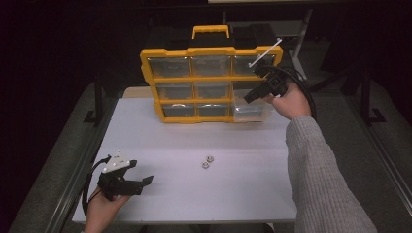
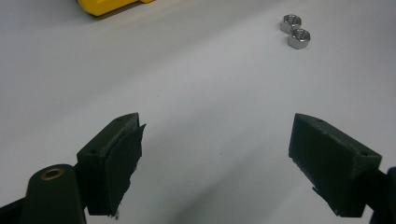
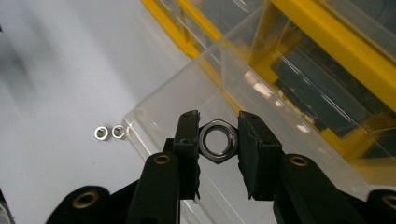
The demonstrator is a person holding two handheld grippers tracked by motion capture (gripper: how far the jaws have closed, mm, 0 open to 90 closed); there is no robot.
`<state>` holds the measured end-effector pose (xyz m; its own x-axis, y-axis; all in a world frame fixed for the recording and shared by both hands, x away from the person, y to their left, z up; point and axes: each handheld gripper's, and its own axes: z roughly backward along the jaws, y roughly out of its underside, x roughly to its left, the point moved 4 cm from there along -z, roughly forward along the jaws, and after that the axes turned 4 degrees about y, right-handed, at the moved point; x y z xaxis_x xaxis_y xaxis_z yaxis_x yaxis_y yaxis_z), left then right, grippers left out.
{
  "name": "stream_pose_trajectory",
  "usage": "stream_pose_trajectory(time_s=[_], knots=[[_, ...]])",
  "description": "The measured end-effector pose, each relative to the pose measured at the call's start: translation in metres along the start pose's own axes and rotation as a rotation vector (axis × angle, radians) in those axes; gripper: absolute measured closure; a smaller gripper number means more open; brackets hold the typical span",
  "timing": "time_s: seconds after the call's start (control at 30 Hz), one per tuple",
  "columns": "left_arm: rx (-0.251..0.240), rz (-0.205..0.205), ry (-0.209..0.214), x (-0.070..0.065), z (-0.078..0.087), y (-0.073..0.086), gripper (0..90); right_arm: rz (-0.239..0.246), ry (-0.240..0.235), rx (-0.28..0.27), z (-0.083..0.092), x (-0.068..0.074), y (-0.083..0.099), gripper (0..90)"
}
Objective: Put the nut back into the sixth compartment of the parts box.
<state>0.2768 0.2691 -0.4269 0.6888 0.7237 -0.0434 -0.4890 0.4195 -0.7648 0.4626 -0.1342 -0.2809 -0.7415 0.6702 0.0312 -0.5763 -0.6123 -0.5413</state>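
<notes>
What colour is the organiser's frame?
Yellow, with a yellow handle; the organiser shows best in the high view.

No readable text, labels, brands or numbers anywhere. Yellow organizer case [image 1: 167, 52]: frame and handle plain, clear drawer fronts unmarked. Hex nuts [image 2: 294, 31] on the table: no stamping legible. Nut [image 3: 217, 140] clamped in the right gripper [image 3: 217, 149]: faces bare as far as can be seen. Both grippers' black jaws carry no markings.
</notes>
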Motion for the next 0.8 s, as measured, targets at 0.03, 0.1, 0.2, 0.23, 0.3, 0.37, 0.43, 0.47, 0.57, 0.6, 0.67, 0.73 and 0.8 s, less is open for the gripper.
stream_pose_trajectory(time_s=[0.03, 0.1, 0.2, 0.23, 0.3, 0.37, 0.43, 0.47, 0.57, 0.6, 0.67, 0.73, 0.8], knots=[[0.000, 0.000, -0.001, 0.000, 0.000, 0.000, 17.0, 0.001, 0.002, 0.004, -0.001, -0.001, 0.000, 67.9], [0.000, -0.001, -0.001, 0.000, 0.000, 0.000, 17.0, -0.006, 0.006, 0.003, -0.002, -0.002, 0.000, 66.9], [0.001, -0.006, -0.002, 0.001, 0.000, 0.000, 16.9, -0.009, 0.009, -0.010, 0.000, -0.001, -0.001, 65.0], [0.001, -0.005, -0.001, 0.001, 0.000, 0.000, 16.9, -0.008, 0.011, -0.016, 0.001, -0.001, -0.001, 64.6], [0.000, -0.007, -0.002, 0.000, 0.001, 0.000, 16.9, -0.009, 0.007, -0.024, 0.004, 0.001, -0.001, 64.1], [0.003, -0.013, -0.002, 0.000, 0.001, -0.001, 17.0, -0.001, 0.003, -0.035, 0.007, 0.003, -0.001, 64.0], [0.004, -0.016, -0.001, 0.000, 0.000, -0.001, 17.0, 0.001, -0.003, -0.051, 0.012, 0.006, -0.001, 63.8], [0.005, -0.020, -0.002, 0.001, 0.000, -0.001, 17.0, 0.006, -0.012, -0.062, 0.015, 0.008, -0.001, 63.6], [0.003, -0.012, -0.002, 0.000, 0.000, -0.001, 17.0, 0.032, -0.030, -0.077, 0.021, 0.018, -0.001, 62.7], [-0.003, -0.011, -0.003, -0.001, 0.000, -0.001, 16.9, 0.046, -0.041, -0.083, 0.023, 0.022, -0.001, 62.3], [-0.002, -0.016, -0.005, -0.001, 0.000, -0.002, 16.9, 0.081, -0.045, -0.079, 0.024, 0.031, 0.000, 61.7], [0.002, -0.012, -0.005, -0.001, 0.001, -0.002, 17.0, 0.097, -0.070, -0.080, 0.023, 0.041, 0.002, 60.9], [0.006, -0.010, -0.004, -0.002, 0.001, -0.002, 16.9, 0.121, -0.082, -0.075, 0.021, 0.050, 0.004, 60.1]])
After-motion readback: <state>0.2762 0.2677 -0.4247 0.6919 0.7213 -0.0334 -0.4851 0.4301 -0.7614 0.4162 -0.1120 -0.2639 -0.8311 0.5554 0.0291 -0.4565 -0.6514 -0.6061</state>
